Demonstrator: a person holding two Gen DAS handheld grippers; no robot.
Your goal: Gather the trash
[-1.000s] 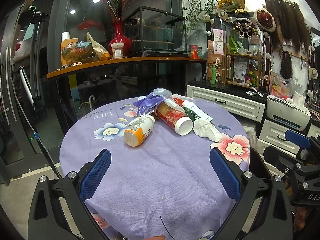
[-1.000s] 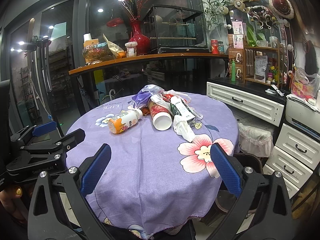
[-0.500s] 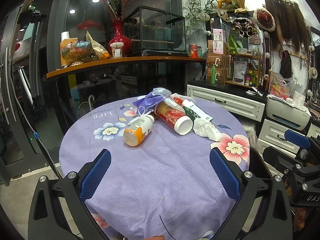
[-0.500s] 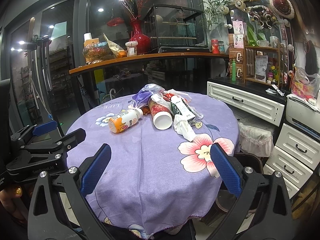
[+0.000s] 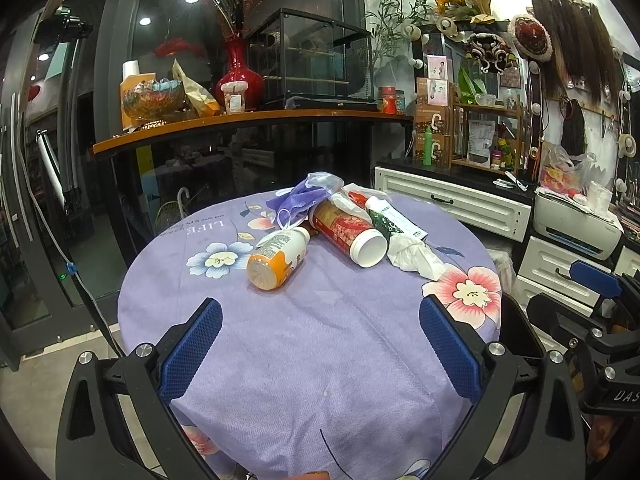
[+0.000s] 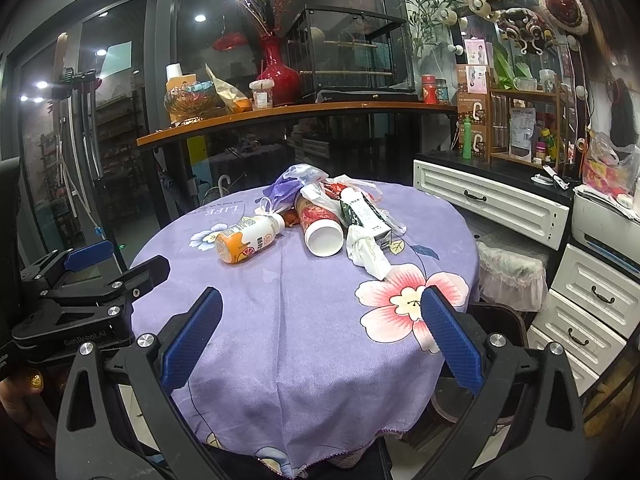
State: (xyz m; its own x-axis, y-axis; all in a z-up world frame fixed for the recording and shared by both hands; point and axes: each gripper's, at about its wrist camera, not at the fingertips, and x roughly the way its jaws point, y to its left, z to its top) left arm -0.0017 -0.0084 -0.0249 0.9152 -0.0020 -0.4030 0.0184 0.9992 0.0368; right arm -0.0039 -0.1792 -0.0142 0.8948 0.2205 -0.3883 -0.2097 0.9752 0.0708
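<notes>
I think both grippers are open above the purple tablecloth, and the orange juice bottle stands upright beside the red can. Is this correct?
Not quite: the orange juice bottle lies on its side, not upright, as the right wrist view shows. The rest holds: both the left gripper and right gripper are open above the purple tablecloth, and the bottle is beside the red can.

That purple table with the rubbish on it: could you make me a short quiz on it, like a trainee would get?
1. True or false: the orange bottle stands upright.
2. Which lies nearest the pink flower print? A) crumpled tissue B) purple mask C) orange bottle
3. Fill in: the red canister has a ___ cap facing the cameras.

Key: 1 false, it lies on its side. 2 A. 3 white. Left gripper and right gripper are open, holding nothing.
</notes>
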